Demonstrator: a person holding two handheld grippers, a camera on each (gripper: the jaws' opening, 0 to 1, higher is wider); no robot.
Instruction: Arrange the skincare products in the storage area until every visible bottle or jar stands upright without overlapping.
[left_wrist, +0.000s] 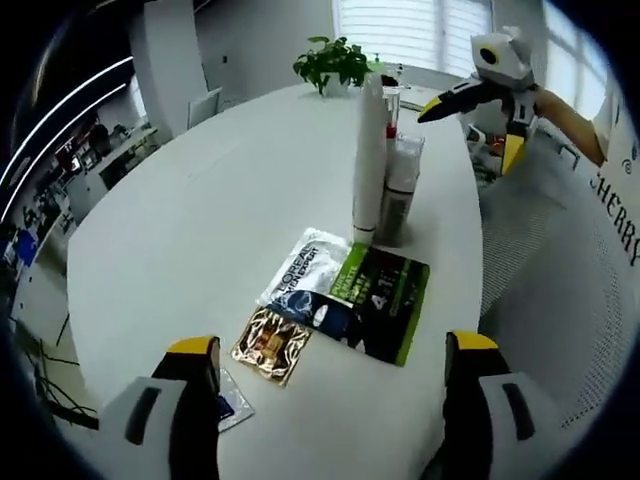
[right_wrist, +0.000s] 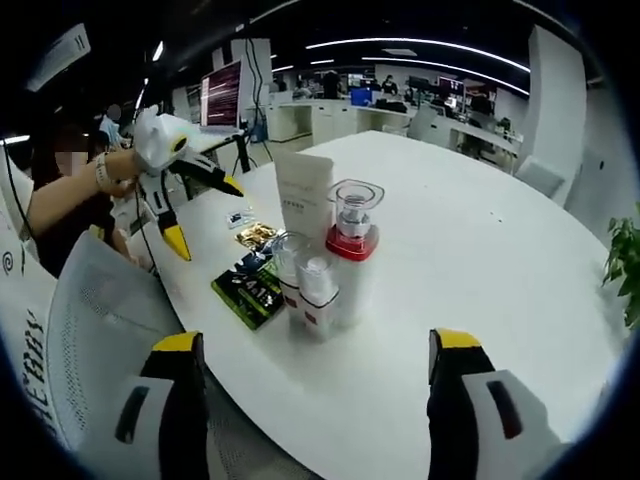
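Sachets flat on white table: white sachet reads "L'OREAL" (smaller print illegible), green pack touching it, gold sachet just beside. Tall tube and bottles upright, clustered beyond. Left gripper and right gripper both spread wide, holding nothing.

"L'ORÉAL" on white sachet
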